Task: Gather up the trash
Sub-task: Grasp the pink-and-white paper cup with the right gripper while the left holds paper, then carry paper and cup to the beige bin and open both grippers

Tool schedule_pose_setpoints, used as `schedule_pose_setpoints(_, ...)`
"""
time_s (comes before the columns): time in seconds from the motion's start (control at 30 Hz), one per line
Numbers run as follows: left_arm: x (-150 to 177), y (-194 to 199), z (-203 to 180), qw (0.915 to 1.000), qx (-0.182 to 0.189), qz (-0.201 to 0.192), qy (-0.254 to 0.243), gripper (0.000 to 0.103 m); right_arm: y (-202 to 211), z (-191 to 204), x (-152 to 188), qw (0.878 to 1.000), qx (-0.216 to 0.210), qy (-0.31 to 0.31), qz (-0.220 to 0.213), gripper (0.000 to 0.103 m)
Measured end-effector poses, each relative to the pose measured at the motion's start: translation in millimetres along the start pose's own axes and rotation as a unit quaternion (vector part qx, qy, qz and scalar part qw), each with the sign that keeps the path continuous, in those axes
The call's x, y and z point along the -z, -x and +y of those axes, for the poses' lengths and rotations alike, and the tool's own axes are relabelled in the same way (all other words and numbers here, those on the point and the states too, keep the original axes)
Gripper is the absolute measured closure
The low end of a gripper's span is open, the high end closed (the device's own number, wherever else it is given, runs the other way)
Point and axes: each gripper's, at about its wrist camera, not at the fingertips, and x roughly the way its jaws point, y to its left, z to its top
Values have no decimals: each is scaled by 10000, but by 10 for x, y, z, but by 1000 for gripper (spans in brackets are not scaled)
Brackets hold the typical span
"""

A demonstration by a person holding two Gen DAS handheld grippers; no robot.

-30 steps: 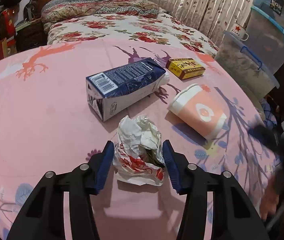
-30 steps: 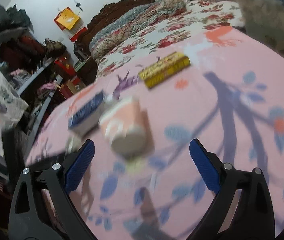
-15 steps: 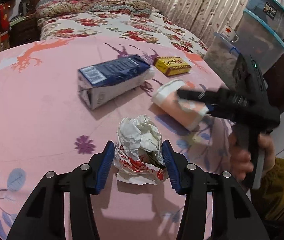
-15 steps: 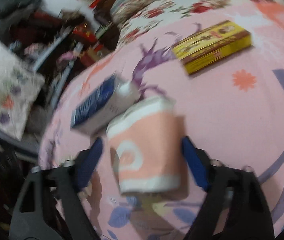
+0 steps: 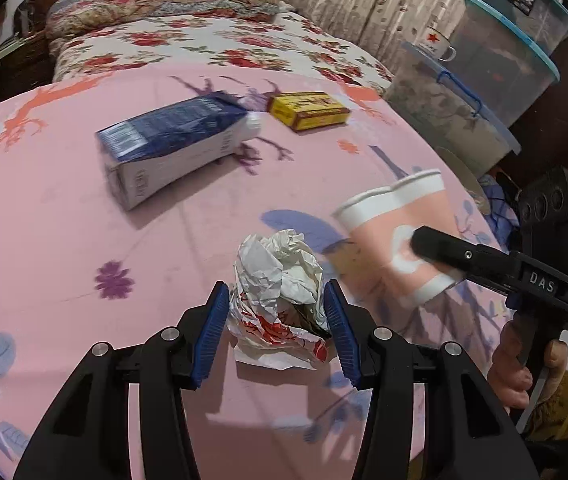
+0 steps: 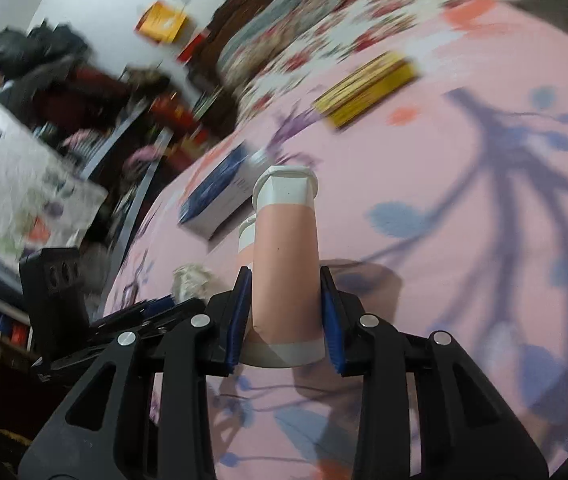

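Pink printed surface (image 5: 63, 248), bed (image 5: 203, 40) behind. Left gripper (image 5: 277, 334) jaws part-open, clamped on crumpled wrapper (image 5: 279, 276) resting on cloth. Right gripper (image 6: 286, 320) jaws just closed in, pinching squashed pink paper cup (image 6: 286, 264) (rim forward, lifted off cloth in left view). Blue carton (image 5: 171, 148) and yellow box (image 5: 310, 110) left lying farther back, apart from both.

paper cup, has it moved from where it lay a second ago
Yes. The paper cup has moved away from the yellow box, right and nearer in the left wrist view, squeezed in the right tool, whose jaws have just been closing.
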Motion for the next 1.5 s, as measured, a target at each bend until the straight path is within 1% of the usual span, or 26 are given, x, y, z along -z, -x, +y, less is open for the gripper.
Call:
schedule_pose_setpoints(0.1, -93, -82, -223, 9996, 64, 49, -274, 56, 200, -186, 11, 9996, 170, -173, -162, 67)
schedule_pose_setpoints(0.2, -193, -210, -524, 9978, 124, 107, -650, 56, 367, -393, 16, 9982, 354, -349, -341, 67)
schedule_pose_setpoints(0.33, -373, -467, -970, 9931, 220, 299, -1111, 56, 639, -672, 1, 9950, 527, -549, -647, 67)
schedule_pose_setpoints(0.4, -491, -603, -1200, 9902, 339, 406, -1294, 56, 823, -833, -47, 9922, 649, -628, -858, 67)
schedule_pose_setpoints(0.5, -737, -839, -1604, 9844, 612, 589, -1541, 56, 1111, -1104, -171, 9867, 841, -783, -1152, 67)
schedule_pose_setpoints(0.6, -1040, -1100, -2087, 9768, 882, 694, -1821, 56, 1447, -1439, -356, 9769, 1123, -968, -1538, 67)
schedule_pose_setpoints(0.73, -1516, -1574, -2806, 9663, 1227, 853, -2096, 55, 1911, -1963, -638, 9553, 1587, -1324, -2114, 67)
schedule_pose_setpoints(0.77, -1629, -1694, -2949, 9651, 1299, 889, -2095, 55, 2013, -2105, -737, 9488, 1724, -1406, -2241, 67)
schedule_pose_setpoints(0.87, -1956, -2089, -3384, 9635, 1468, 936, -2035, 53, 2200, -2444, -985, 9344, 2050, -1574, -2453, 67)
schedule_pose_setpoints(0.9, -2053, -2239, -3534, 9636, 1517, 916, -2000, 52, 2235, -2546, -1072, 9315, 2108, -1630, -2476, 67)
schedule_pose_setpoints(0.93, -2095, -2341, -3629, 9641, 1535, 902, -1970, 48, 2245, -2670, -1191, 9290, 2174, -1699, -2468, 64)
schedule_pose_setpoints(1.0, -2192, -2583, -3809, 9669, 1528, 866, -1850, 34, 2219, -2884, -1388, 9273, 2298, -1765, -2368, 60)
schedule_pose_setpoints(1.03, -2206, -2674, -3870, 9685, 1471, 877, -1807, 25, 2188, -2988, -1466, 9282, 2355, -1773, -2271, 44)
schedule_pose_setpoints(1.07, -2229, -2765, -3903, 9705, 1386, 911, -1752, 24, 2121, -3065, -1561, 9269, 2452, -1796, -2201, 35)
schedule_pose_setpoints(1.1, -2237, -2842, -3920, 9721, 1307, 979, -1682, 24, 2130, -3134, -1596, 9226, 2549, -1833, -2240, 27)
schedule_pose_setpoints(1.13, -2238, -2883, -3907, 9727, 1289, 1061, -1610, 24, 2152, -3189, -1604, 9186, 2591, -1878, -2321, 27)
schedule_pose_setpoints(1.2, -2235, -2853, -3836, 9721, 1391, 1095, -1537, 24, 2240, -3169, -1536, 9176, 2426, -1940, -2479, 27)
schedule_pose_setpoints(1.27, -2215, -2697, -3719, 9723, 1431, 942, -1588, 24, 2358, -3032, -1400, 9127, 2386, -1854, -2752, 27)
schedule_pose_setpoints(1.3, -2194, -2600, -3654, 9729, 1420, 854, -1612, 24, 2395, -2970, -1341, 9124, 2370, -1808, -2805, 27)
schedule_pose_setpoints(1.43, -1952, -2152, -3386, 9735, 1305, 492, -1810, 24, 2437, -2647, -1000, 9203, 2032, -1820, -2803, 27)
schedule_pose_setpoints(1.5, -1789, -1947, -3249, 9732, 1199, 309, -1937, 24, 2397, -2413, -811, 9235, 1973, -1747, -2787, 27)
